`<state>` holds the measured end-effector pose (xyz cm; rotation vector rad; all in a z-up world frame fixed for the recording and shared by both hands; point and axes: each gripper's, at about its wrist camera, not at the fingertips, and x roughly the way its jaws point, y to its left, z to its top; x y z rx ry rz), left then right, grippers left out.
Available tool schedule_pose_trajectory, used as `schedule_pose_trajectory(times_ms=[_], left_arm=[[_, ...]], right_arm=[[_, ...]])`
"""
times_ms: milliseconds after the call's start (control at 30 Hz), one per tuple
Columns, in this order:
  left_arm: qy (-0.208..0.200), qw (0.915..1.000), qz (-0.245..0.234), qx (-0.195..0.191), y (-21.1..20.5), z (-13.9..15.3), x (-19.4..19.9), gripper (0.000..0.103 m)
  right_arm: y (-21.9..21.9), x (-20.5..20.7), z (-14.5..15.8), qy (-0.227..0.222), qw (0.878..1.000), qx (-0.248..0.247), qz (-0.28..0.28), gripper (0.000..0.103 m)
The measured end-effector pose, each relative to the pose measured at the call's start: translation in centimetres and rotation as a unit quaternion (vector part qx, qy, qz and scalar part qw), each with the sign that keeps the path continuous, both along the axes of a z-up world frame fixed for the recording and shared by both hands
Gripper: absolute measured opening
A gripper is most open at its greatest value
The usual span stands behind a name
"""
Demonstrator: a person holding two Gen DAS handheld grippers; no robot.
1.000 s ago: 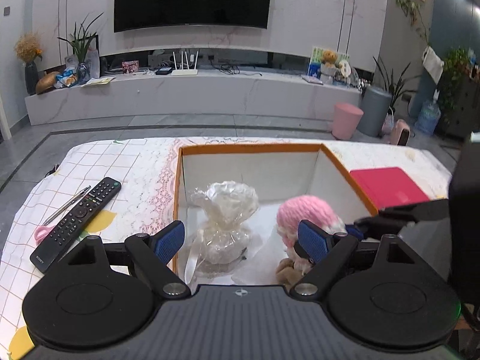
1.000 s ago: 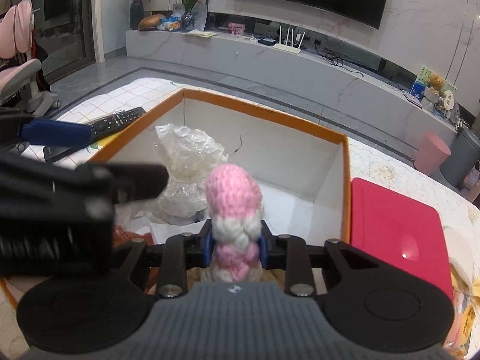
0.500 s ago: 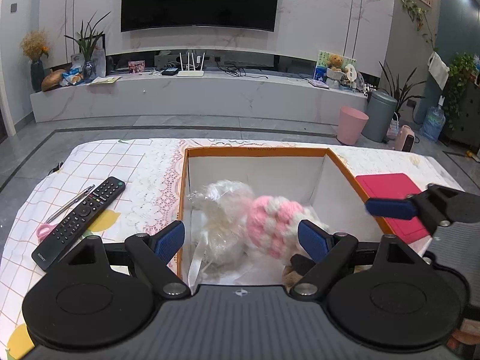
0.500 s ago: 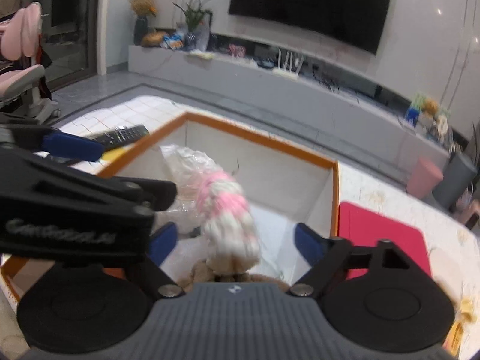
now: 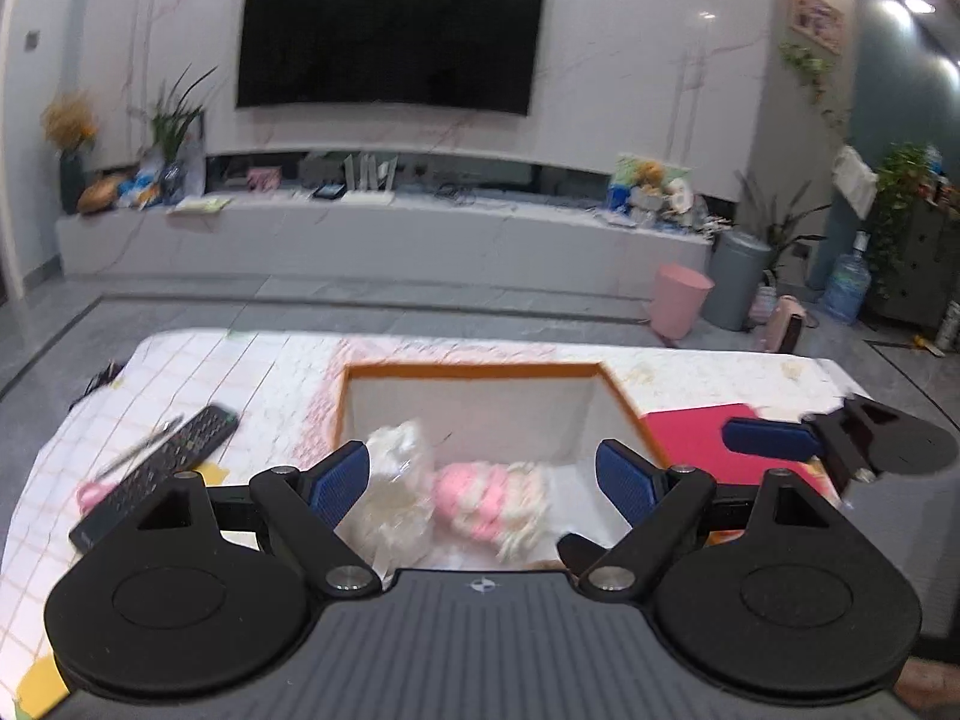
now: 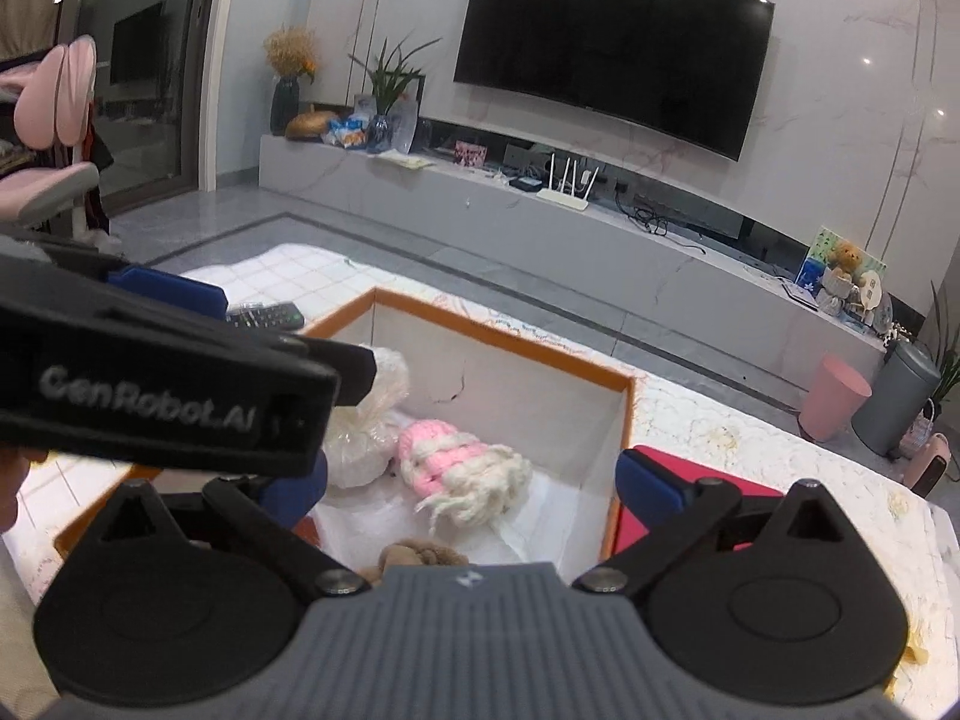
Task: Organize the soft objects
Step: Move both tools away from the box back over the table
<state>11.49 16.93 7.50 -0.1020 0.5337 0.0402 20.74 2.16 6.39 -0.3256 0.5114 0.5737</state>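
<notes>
An orange-rimmed white box stands on the table. Inside it lie a pink-and-white knitted toy, a soft white object in clear plastic wrap, and a brown plush piece near the front wall. My left gripper is open and empty above the box's near side. My right gripper is open and empty above the box; it shows at the right in the left wrist view. The left gripper's body crosses the right wrist view.
A black remote and a pen lie on the tablecloth left of the box. A red flat case lies right of the box. A TV console, pink bin and grey bin stand beyond the table.
My right gripper opened and let go of the knitted toy, which dropped into the box and lies on its side. Both grippers have risen and pulled back from the box.
</notes>
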Motion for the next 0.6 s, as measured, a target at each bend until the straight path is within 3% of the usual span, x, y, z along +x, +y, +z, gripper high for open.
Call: schedule_pose_trajectory(times_ms=[267, 600], left_arm=[[-0.032, 0.9987, -0.015, 0.037, -3.6, 1.6, -1.5, 0.100], [-0.037, 0.9975, -0.036, 0.048, -8.7, 1.3, -2.0, 0.100]], right_arm=[[-3.2, -0.7, 2.1, -0.015, 0.999, 0.020, -0.021, 0.100], [-9.5, -2.1, 3.3, -0.025, 0.999, 0.009, -0.038, 0.100]])
